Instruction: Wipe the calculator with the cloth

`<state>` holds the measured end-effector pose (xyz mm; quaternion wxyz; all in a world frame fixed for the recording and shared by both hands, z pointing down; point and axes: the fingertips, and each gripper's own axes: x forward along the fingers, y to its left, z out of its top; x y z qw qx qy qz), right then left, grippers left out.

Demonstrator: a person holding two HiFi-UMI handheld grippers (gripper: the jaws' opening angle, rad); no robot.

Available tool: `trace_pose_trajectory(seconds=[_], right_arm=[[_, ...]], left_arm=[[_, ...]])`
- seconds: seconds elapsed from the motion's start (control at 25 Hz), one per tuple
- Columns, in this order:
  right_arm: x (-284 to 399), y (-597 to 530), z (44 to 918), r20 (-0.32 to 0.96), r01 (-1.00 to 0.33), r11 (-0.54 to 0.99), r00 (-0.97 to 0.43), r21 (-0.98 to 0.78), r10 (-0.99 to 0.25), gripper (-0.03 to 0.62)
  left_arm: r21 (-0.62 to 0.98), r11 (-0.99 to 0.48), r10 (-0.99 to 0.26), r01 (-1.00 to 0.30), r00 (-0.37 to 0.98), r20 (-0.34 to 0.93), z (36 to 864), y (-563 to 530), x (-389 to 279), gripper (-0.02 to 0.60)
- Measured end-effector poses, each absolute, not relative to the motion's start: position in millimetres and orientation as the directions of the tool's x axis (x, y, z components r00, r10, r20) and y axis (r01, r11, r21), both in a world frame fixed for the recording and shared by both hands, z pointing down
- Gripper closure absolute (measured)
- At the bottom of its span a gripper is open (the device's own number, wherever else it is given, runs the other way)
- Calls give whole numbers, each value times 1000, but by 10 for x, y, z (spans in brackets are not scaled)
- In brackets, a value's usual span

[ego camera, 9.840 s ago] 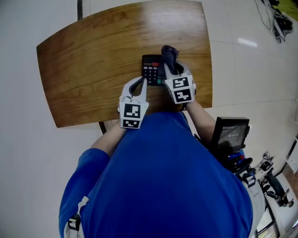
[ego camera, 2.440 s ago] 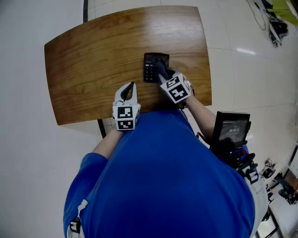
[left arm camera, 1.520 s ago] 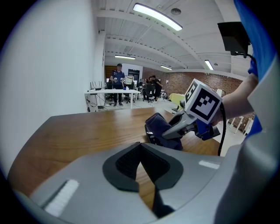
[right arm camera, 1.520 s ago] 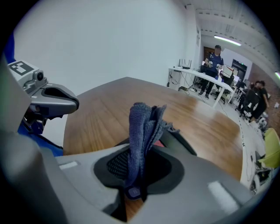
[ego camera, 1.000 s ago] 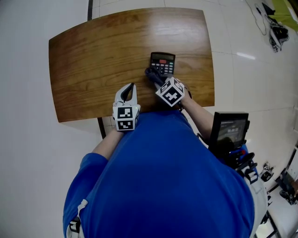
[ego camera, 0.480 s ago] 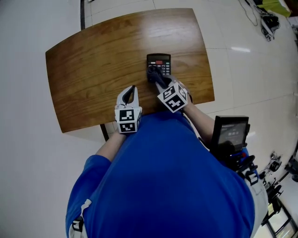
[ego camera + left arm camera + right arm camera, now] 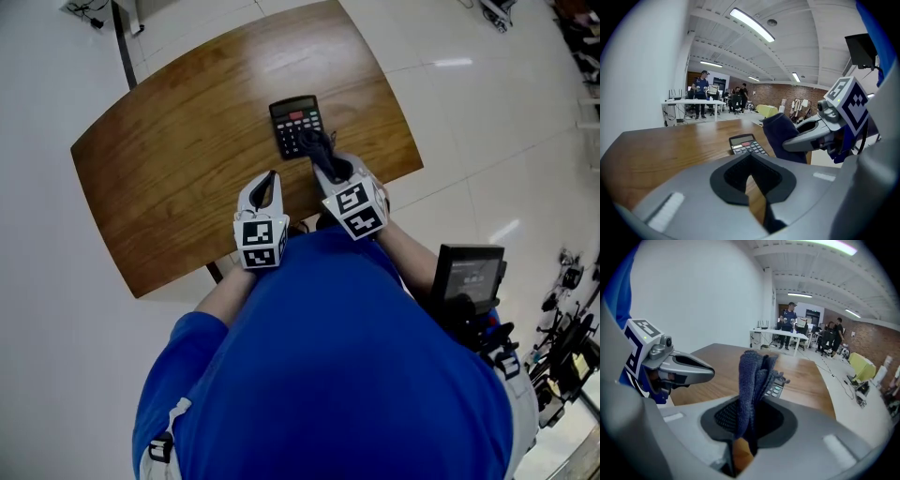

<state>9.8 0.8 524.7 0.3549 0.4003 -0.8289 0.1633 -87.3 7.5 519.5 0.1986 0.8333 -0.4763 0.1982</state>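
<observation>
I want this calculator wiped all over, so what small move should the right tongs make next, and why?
Probably push the right tongs forward, dragging the cloth across the calculator toward its display. The cloth is clamped in the tongs and sits at the calculator's near right corner, while the display end looks uncovered.

Left tongs [image 7: 269,177] closed, empty; right tongs [image 7: 330,167] (reaching further forward) clamped on cloth [image 7: 750,376].

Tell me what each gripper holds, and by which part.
The right gripper is shut on the cloth at its bunched lower end; the rest sticks out toward the calculator. The left gripper is shut and holds nothing.
</observation>
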Motion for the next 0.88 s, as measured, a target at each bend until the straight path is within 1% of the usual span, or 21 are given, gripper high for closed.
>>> trace_pose_trajectory(seconds=[0.28, 0.4, 0.6, 0.88], right_arm=[[139, 140, 5139, 644, -806, 592, -448, 10, -620, 514], [172, 231, 5106, 620, -799, 601, -464, 17, -633, 514], [466, 546, 4669, 581, -785, 620, -499, 11, -643, 514], [770, 891, 4892, 548, -774, 633, -531, -3, -646, 514]], left_arm=[[104, -482, -748, -870, 471, 468, 5061, 179, -804, 577], [80, -465, -769, -882, 447, 457, 5037, 258, -807, 577], [77, -411, -798, -909, 399, 453, 4651, 561, -573, 577], [66, -363, -839, -929, 357, 411, 4836, 862, -321, 577]])
